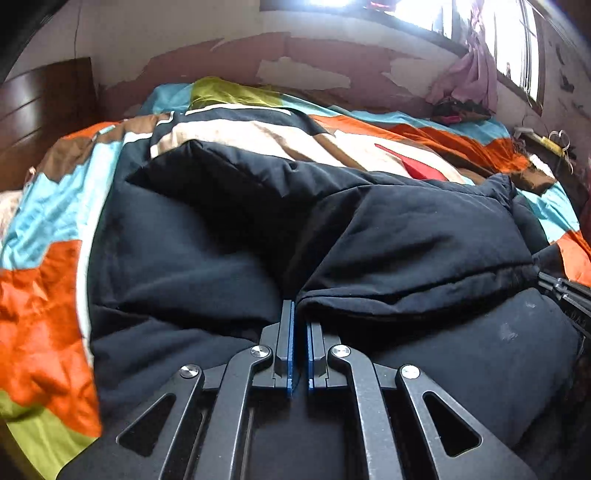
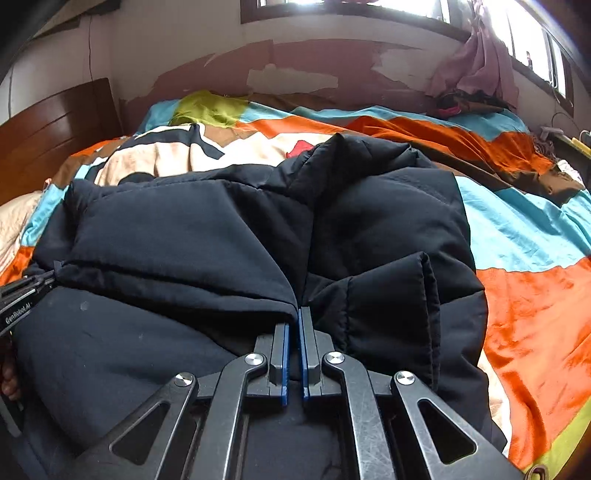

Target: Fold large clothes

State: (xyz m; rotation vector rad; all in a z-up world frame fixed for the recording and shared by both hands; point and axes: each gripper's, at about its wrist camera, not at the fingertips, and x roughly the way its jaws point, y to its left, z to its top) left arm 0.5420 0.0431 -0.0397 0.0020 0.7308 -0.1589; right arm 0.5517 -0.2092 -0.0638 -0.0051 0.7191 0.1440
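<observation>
The black padded jacket fills the centre and lower half of both wrist views, lying on the patchwork bedspread. In the right wrist view a folded panel of the jacket crosses the middle left of the frame, and a sleeve cuff stands up at lower right.

My left gripper sits at bottom centre of its view, fingers pressed nearly together with a thin slit between the blue pads. The hem of the folded panel meets the fingertips; I cannot tell whether fabric is pinched.

My right gripper is at bottom centre of its view, its pads likewise almost closed, pinching the corner of the folded panel at the tips. The left gripper's body appears at the left edge of this view, against the jacket.

Beyond the bedspread, a wooden headboard occupies the upper left, a peeling wall the top centre, and a bright window with a pink curtain the upper right.
</observation>
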